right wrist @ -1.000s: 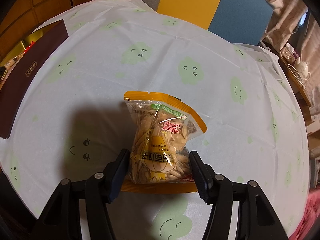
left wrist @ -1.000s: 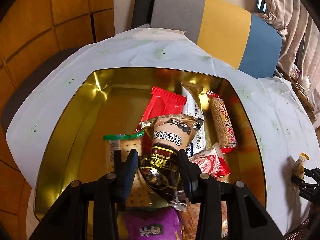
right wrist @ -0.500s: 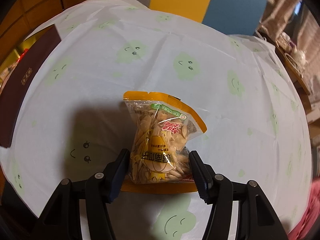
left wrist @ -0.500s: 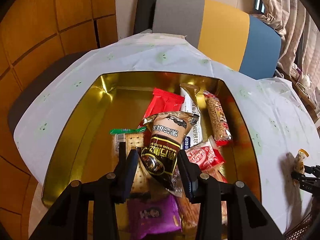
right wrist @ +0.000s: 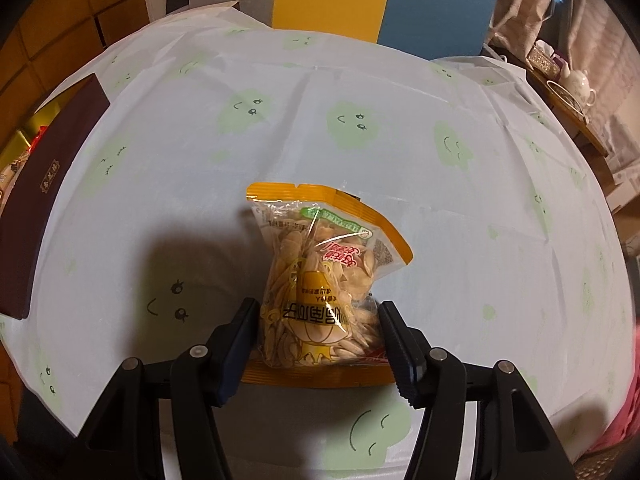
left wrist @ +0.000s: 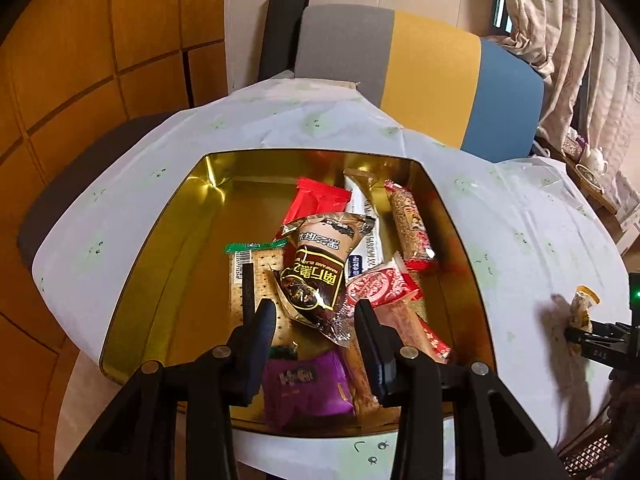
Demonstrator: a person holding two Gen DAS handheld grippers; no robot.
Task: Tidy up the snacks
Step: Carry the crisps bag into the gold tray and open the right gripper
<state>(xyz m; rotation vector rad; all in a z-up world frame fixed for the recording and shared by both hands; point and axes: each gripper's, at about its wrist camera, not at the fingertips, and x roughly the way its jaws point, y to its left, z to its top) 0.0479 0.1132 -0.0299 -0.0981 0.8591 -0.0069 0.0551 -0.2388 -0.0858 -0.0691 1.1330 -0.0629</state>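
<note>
Brown snack packet [left wrist: 320, 270] lies lengthwise away from left tool [left wrist: 316, 322].

The black two-finger left gripper [left wrist: 315, 322] is held with its jaws parted and nothing clamped between them. The black two-finger right gripper [right wrist: 318, 326] is closed, both fingers pressed against a held packet.

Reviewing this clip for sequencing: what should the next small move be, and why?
Probably carry the seed packet, pinched in the right gripper, left toward the gold tin. The left gripper looks open above the brown packet lying in the tin.
</note>
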